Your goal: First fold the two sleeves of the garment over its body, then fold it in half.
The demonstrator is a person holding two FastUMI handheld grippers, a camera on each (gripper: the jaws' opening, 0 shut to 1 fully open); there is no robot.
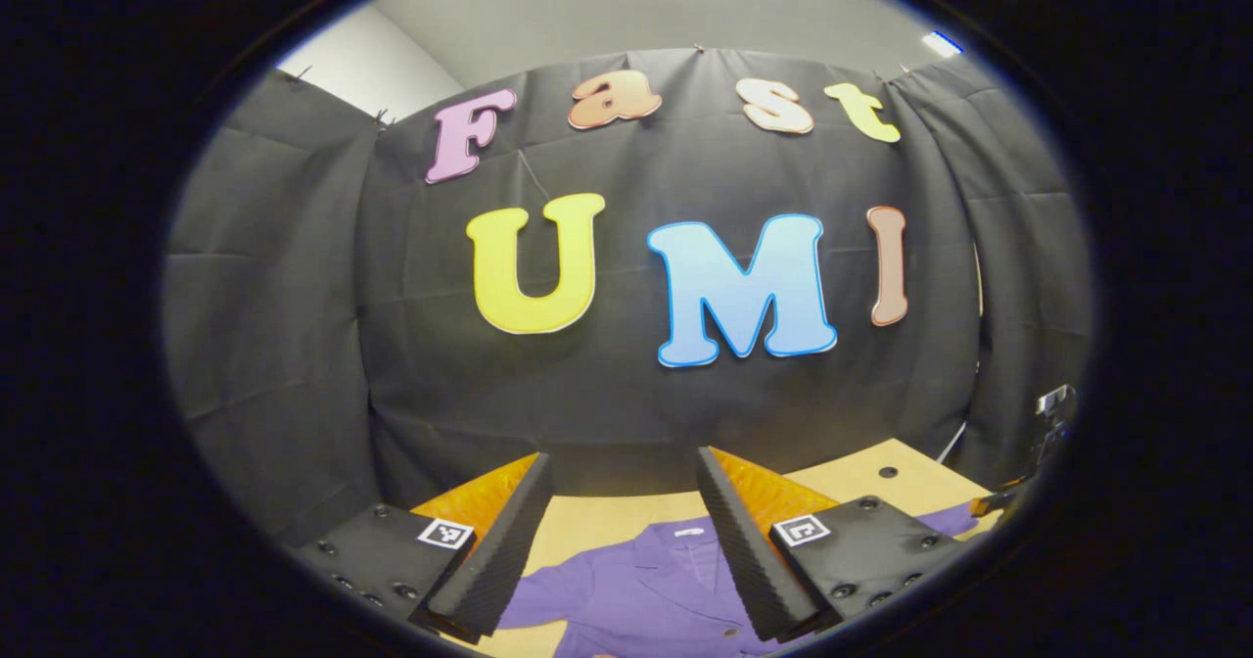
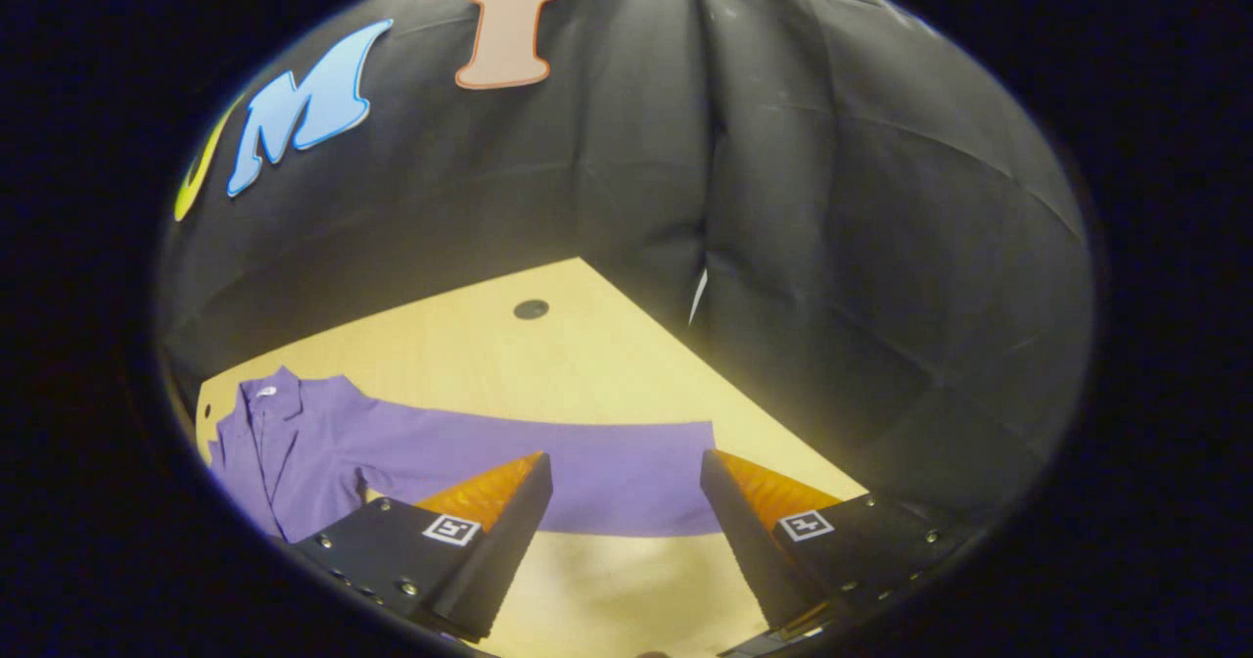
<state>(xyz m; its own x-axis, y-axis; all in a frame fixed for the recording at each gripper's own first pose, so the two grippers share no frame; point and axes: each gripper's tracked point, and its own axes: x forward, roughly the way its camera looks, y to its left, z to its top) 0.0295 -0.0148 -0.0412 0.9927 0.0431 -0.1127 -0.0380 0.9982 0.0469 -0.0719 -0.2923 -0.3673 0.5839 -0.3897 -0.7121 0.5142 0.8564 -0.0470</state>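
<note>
My left gripper (image 1: 622, 540) hangs above the purple garment's (image 1: 646, 594) collar, fingers apart, nothing between them. My right gripper (image 2: 626, 540) is spread too, aimed at the sleeve (image 2: 587, 477) stretched flat across the wooden table (image 2: 548, 354). I judge no fold is started; next I need to drop onto the cuff end and pinch it. Black cloth wall (image 2: 832, 198) closes in behind.
</note>
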